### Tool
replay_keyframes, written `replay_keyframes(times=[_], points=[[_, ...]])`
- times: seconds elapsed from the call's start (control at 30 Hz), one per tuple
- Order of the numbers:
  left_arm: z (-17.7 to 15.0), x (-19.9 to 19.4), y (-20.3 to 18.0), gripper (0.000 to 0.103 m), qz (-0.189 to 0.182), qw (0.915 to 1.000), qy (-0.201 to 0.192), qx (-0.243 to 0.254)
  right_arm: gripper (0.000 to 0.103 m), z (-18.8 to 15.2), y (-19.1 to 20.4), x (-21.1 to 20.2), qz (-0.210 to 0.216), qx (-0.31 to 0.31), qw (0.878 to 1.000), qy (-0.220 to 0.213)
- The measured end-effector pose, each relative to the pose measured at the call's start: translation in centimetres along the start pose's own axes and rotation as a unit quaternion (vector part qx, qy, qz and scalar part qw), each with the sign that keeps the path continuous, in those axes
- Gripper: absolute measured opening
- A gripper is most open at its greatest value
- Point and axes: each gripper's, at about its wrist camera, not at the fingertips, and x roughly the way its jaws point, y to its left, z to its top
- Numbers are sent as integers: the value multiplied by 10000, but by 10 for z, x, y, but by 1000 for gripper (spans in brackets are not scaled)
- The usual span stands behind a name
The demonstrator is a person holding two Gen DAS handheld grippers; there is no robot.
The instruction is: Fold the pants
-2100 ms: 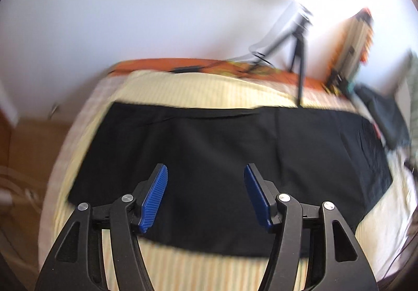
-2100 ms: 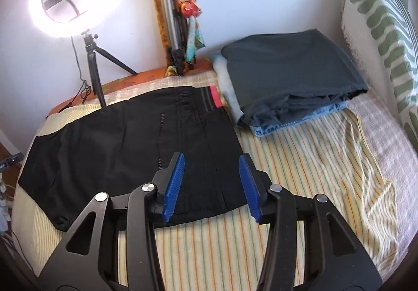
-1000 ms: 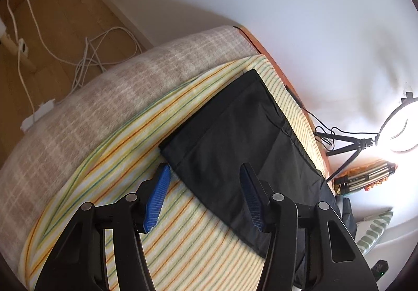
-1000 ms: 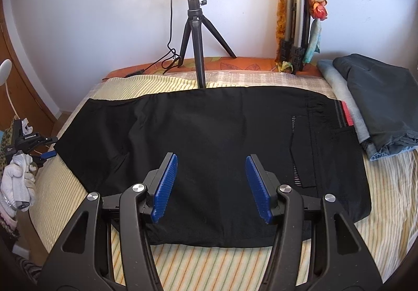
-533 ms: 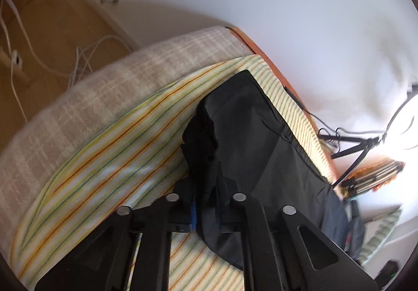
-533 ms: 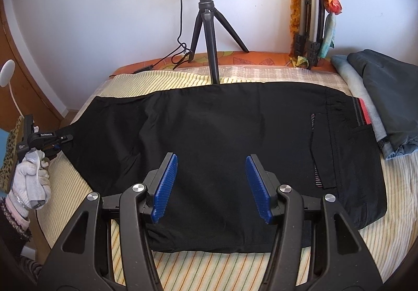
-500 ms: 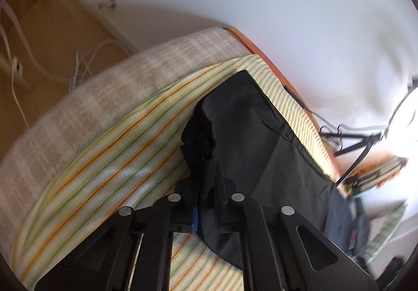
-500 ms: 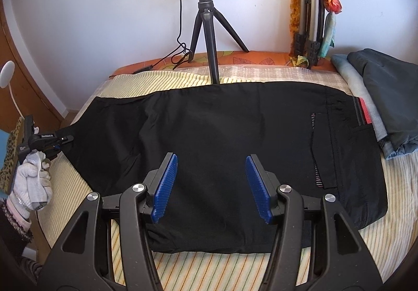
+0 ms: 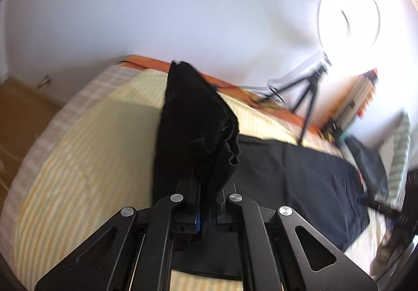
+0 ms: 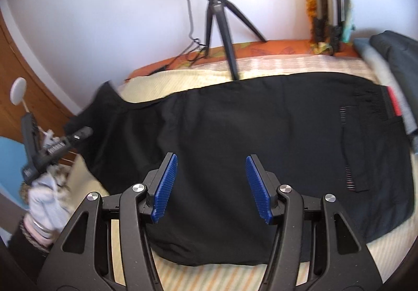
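Observation:
Black pants (image 10: 261, 129) lie across a yellow striped bed sheet (image 9: 86, 160), waistband with a red tag at the right. My left gripper (image 9: 205, 215) is shut on the leg-end hem of the pants (image 9: 193, 129) and holds it lifted off the bed, the cloth standing up in a peak. In the right wrist view the left gripper (image 10: 78, 136) shows at the far left with a gloved hand (image 10: 44, 199) on it. My right gripper (image 10: 211, 183) hangs open over the middle of the pants near their front edge, nothing between its blue pads (image 10: 164, 186).
A ring light on a black tripod (image 10: 222, 29) stands at the far bed edge, its cable running left. Folded grey and blue clothes (image 10: 392, 55) sit at the right end. A wooden door (image 10: 15, 76) and floor lie left of the bed.
My left gripper closed on the leg-end hem and has lifted it up and toward the right, rolling as it went. The right gripper stayed open and drifted slightly lower.

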Motion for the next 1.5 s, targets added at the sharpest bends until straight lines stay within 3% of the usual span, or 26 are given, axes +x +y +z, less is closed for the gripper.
replay_keyframes(times=[0.1,0.23,0.53,0.7,0.8,0.93,0.97,1.03,1.23,1.5], points=[[-6,9,-19,4,-160,9995,161,236,58,12,9,8,401,-1,9991,122],[-14,21,-37,4,-228,9982,330,454,68,37,29,35,983,-135,9939,480],[-24,21,-57,4,-401,9957,455,693,68,63,52,131,1880,908,9670,1459],[-28,23,-64,4,-460,9946,515,774,68,61,53,154,1883,1328,9602,1578],[-32,22,-70,4,-476,9932,536,913,57,62,55,159,2008,1517,9544,1603],[-34,19,-78,4,-524,9919,528,1033,38,65,62,163,1781,1419,9603,1612],[-34,18,-80,4,-533,9917,520,1046,20,67,63,165,1702,1367,9624,1614],[-34,17,-81,4,-580,9918,534,1003,9,66,67,163,1549,1150,9688,1556],[-35,11,-93,4,-793,9909,549,939,5,65,68,138,1367,867,9798,1176],[-42,6,-139,4,-1193,9850,592,1097,5,70,51,88,818,331,9938,681]])
